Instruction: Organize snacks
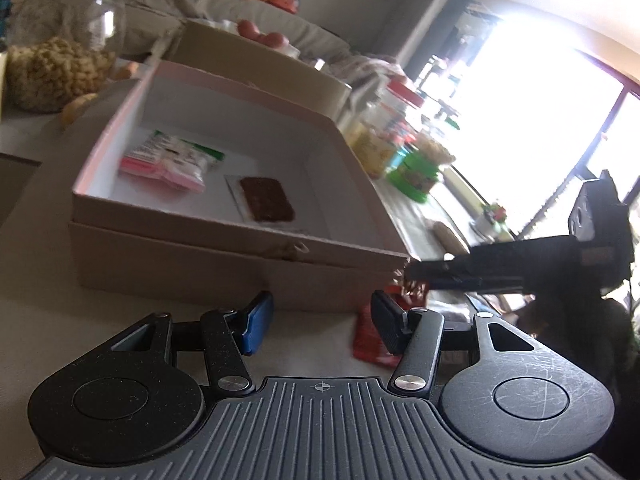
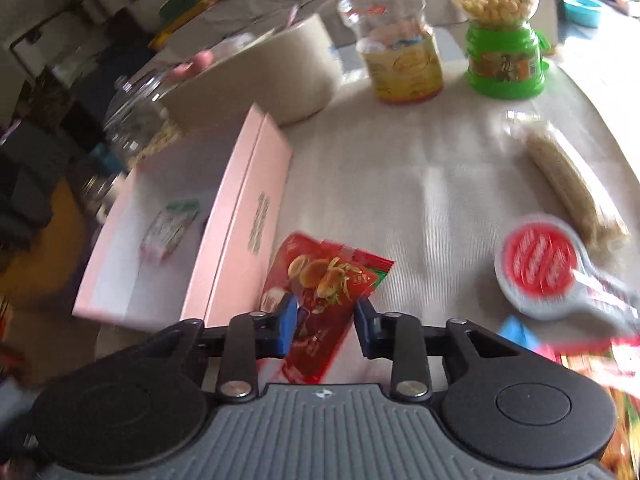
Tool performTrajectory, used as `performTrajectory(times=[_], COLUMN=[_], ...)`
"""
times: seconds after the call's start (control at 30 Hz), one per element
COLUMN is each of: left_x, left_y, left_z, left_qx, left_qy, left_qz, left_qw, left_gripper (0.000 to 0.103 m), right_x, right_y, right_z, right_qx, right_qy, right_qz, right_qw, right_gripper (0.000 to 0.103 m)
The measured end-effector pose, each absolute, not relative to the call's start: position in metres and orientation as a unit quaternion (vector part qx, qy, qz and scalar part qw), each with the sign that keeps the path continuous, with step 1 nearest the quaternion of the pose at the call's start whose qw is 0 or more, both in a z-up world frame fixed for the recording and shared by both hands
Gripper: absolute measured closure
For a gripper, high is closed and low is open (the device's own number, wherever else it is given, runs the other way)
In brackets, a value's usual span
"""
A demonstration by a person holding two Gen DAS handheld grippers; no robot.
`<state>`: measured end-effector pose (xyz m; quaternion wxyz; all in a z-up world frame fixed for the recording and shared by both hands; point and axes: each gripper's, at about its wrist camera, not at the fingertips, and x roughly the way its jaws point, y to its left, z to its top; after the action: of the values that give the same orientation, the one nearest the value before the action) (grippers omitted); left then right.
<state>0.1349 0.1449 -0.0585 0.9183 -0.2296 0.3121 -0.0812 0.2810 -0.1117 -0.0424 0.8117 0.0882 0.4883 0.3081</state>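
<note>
Red snack packet point(image 2: 320, 304) between the narrowed jaws of the right hand-held gripper point(image 2: 326, 320), just beside the pink box point(image 2: 236, 240).

Lying on the desk point(image 2: 420, 184) against the box's long outer wall, partly propped on it, with both blue pads close at its sides; firm pinch not certain through the blur. Best done by closing fully on the packet's body, not its crinkled edge, then lifting clear above the box wall before carrying over and setting down flat in the free floor of the box, beside the pink-and-green pack point(image 1: 172, 160) and chocolate bar point(image 1: 266, 199) already inside. Right hand-held gripper pitched steeply down toward the desk. Left hand-held gripper point(image 1: 316, 324) low before the box's front wall, tilted gently down, jaws wide and holding nothing.
</note>
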Motion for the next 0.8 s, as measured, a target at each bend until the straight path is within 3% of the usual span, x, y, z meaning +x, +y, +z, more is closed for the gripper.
performTrajectory(times=[0.2, 0.37, 0.4, 0.47, 0.5, 0.53, 0.8], left_x=[0.151, 0.151, 0.151, 0.147, 0.145, 0.144, 0.142], left_y=[0.106, 0.069, 0.064, 0.055, 0.052, 0.05, 0.045], left_z=[-0.066, -0.059, -0.058, -0.056, -0.055, -0.054, -0.047], left_qx=[-0.169, -0.061, -0.049, -0.032, -0.026, -0.02, -0.003], left_qy=[0.344, 0.357, 0.362, 0.369, 0.371, 0.373, 0.374], left_qz=[-0.16, -0.172, -0.177, -0.186, -0.187, -0.187, -0.163], left_qw=[0.91, 0.916, 0.914, 0.91, 0.909, 0.908, 0.913], left_gripper=[0.043, 0.043, 0.043, 0.043, 0.043, 0.043, 0.043], right_x=[0.244, 0.217, 0.214, 0.208, 0.206, 0.205, 0.243], right_y=[-0.126, -0.131, -0.131, -0.126, -0.123, -0.118, -0.086], right_z=[-0.04, -0.019, -0.014, -0.009, -0.008, -0.01, -0.038], right_qx=[0.065, 0.013, -0.004, -0.051, -0.07, -0.083, -0.1], right_qy=[0.501, 0.432, 0.409, 0.36, 0.343, 0.331, 0.381], right_qz=[0.348, 0.332, 0.325, 0.318, 0.322, 0.328, 0.345], right_qw=[0.79, 0.838, 0.853, 0.875, 0.88, 0.881, 0.852], right_gripper=[0.088, 0.089, 0.086, 0.067, 0.044, 0.031, 0.031])
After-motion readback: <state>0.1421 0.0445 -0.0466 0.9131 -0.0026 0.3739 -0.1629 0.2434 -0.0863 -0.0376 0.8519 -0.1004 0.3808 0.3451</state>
